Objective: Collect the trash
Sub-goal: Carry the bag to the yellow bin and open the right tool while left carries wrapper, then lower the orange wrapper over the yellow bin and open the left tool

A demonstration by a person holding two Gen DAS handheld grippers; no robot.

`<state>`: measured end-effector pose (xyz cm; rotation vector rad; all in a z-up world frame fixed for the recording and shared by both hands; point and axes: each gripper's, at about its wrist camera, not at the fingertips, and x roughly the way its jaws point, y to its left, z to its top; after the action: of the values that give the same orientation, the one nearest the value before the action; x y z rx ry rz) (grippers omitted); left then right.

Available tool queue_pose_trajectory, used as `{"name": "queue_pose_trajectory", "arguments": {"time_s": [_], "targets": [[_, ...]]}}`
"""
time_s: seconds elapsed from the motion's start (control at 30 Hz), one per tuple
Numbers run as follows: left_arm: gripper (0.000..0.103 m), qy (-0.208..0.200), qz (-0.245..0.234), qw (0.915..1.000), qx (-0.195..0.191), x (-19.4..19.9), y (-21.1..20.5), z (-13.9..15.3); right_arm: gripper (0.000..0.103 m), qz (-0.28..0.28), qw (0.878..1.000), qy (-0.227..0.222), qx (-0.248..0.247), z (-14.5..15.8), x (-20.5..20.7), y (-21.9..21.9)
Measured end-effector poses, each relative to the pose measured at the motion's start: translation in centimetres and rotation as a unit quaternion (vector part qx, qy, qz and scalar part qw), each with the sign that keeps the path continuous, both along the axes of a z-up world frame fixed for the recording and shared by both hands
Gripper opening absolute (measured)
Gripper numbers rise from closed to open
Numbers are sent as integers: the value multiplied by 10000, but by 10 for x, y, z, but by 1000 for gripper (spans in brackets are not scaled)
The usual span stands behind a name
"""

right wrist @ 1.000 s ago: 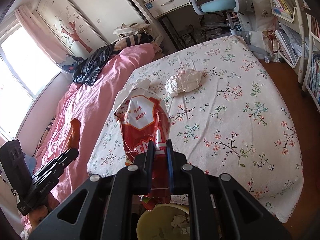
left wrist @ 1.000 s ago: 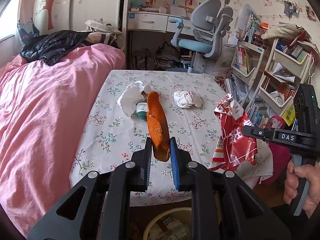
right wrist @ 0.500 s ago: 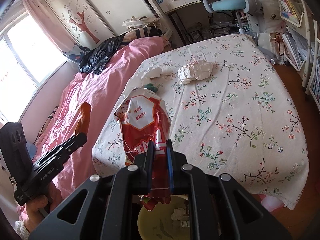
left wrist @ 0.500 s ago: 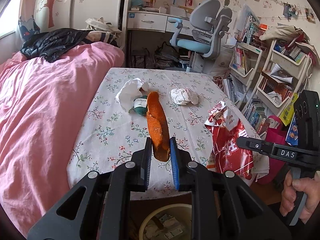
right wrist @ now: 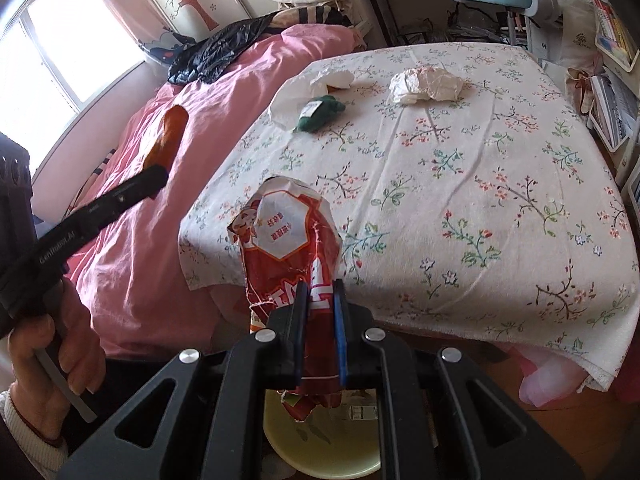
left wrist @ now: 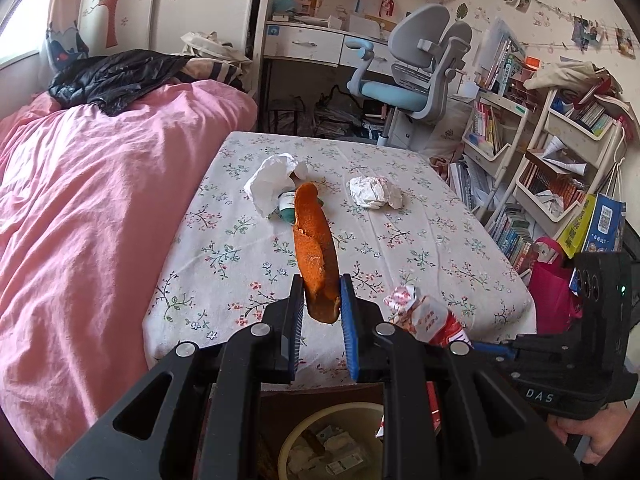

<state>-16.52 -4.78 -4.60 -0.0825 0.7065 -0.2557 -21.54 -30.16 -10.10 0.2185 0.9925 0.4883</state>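
Note:
My left gripper (left wrist: 320,300) is shut on a long orange peel (left wrist: 314,240), held upright above a yellow waste bin (left wrist: 332,444) at the table's near edge. My right gripper (right wrist: 318,300) is shut on a red snack bag (right wrist: 288,248), held over the same bin (right wrist: 324,444); the bag also shows in the left wrist view (left wrist: 426,320). On the floral tablecloth (right wrist: 460,184) lie a crumpled white paper ball (right wrist: 426,86), a white tissue (right wrist: 332,80) and a small green wrapper (right wrist: 320,114).
A pink-covered bed (left wrist: 80,208) runs along the table's left side with a black jacket (left wrist: 116,76) on it. A desk chair (left wrist: 416,80) stands beyond the table. Bookshelves (left wrist: 552,168) and a pink bag (left wrist: 556,284) crowd the right side.
Both grippers pulled back and down from the table toward the bin. The red bag sank lower beside my left gripper. Both loads stayed gripped.

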Motion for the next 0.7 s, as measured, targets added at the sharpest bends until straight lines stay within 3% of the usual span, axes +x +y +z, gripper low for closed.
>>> {"name": "queue_pose_trajectory", "arguments": {"time_s": [0.3, 0.53, 0.7], "targets": [[17, 31, -48, 10000, -19, -6, 4, -2, 19, 316, 9965, 648, -421, -42, -11, 8], [17, 139, -200, 9997, -28, -15, -2, -8, 20, -65, 9990, 426, -113, -28, -11, -9], [17, 417, -632, 9971, -61, -31, -13, -18, 23, -269, 9994, 122, 152, -11, -10, -16]]}}
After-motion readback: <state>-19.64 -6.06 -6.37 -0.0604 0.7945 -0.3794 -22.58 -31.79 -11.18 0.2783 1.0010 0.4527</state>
